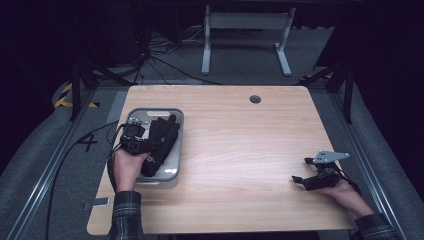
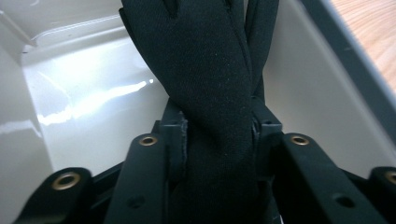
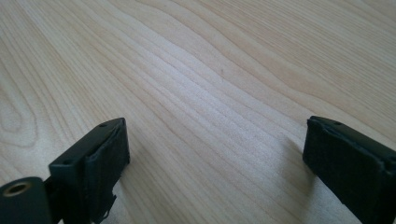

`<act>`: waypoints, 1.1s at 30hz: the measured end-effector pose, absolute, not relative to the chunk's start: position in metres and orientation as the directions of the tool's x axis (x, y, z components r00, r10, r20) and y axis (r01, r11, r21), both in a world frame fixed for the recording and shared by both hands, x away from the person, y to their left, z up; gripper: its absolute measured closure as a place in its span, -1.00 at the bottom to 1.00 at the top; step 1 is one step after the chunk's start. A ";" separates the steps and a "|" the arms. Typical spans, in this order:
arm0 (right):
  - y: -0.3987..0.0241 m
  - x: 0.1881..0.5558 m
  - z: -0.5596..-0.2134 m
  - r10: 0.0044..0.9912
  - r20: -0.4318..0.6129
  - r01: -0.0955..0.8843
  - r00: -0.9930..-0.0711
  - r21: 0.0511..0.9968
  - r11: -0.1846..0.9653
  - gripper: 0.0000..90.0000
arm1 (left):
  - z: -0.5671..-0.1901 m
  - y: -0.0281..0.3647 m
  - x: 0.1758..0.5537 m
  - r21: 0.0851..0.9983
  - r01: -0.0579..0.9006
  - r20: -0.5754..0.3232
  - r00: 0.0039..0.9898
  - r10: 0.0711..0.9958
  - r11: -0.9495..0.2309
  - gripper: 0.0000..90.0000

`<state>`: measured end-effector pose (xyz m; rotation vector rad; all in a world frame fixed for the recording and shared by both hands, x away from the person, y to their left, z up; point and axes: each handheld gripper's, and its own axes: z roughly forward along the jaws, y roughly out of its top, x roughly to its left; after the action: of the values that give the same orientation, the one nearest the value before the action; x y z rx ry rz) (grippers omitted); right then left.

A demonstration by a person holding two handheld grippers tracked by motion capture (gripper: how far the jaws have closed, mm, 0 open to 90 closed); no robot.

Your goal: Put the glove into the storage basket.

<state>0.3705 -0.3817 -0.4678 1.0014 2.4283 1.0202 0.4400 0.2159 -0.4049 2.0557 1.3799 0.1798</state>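
Observation:
A black glove point(image 1: 162, 137) lies in a light grey tray point(image 1: 176, 131) at the table's left side. My left gripper point(image 1: 134, 139) is over the tray and shut on the black glove point(image 2: 210, 93), whose fabric is pinched between the two jaws above the tray's glossy pale floor point(image 2: 93, 102). My right gripper point(image 1: 303, 170) rests low over the table near the right edge, held by a hand. In the right gripper view its jaws stand wide apart, open point(image 3: 217, 154), with bare wood between them.
The wooden table point(image 1: 240, 145) has a round cable hole point(image 1: 255, 99) near its far edge. A cable point(image 1: 70, 155) trails off the left gripper to the floor. A white table frame point(image 1: 245, 30) stands beyond.

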 end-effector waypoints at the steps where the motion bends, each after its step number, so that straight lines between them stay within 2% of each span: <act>1: -0.382 0.371 -0.468 0.711 -0.023 0.482 -0.703 0.719 0.501 -0.83 | -0.406 0.216 0.441 0.577 0.784 -0.231 0.425 0.875 -0.229 0.22; 5: -0.382 0.371 -0.468 0.711 -0.023 0.482 -0.703 0.719 0.501 -0.83 | -0.406 0.218 0.442 0.601 0.771 -0.209 0.407 0.889 -0.212 -0.23; 7: -0.382 0.371 -0.468 0.711 -0.023 0.482 -0.703 0.719 0.501 -0.83 | -0.401 0.219 0.440 0.614 0.759 -0.186 0.405 0.895 -0.216 -0.39; 12: -0.382 0.371 -0.468 0.711 -0.023 0.482 -0.703 0.719 0.501 -0.83 | -0.390 0.215 0.437 0.649 0.729 -0.176 0.422 0.889 -0.217 -0.57; 19: -0.382 0.371 -0.468 0.710 -0.024 0.482 -0.703 0.719 0.501 -0.83 | -0.376 0.201 0.434 0.677 0.700 -0.173 0.454 0.874 -0.229 -0.66; 33: -0.382 0.371 -0.468 0.711 -0.024 0.480 -0.703 0.721 0.499 -0.83 | -0.354 0.155 0.426 0.730 0.628 -0.162 0.544 0.823 -0.271 -0.70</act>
<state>0.3706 -0.3818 -0.4678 0.9996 2.4288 1.0203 0.4263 0.1551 -0.3535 2.0008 1.1712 0.3191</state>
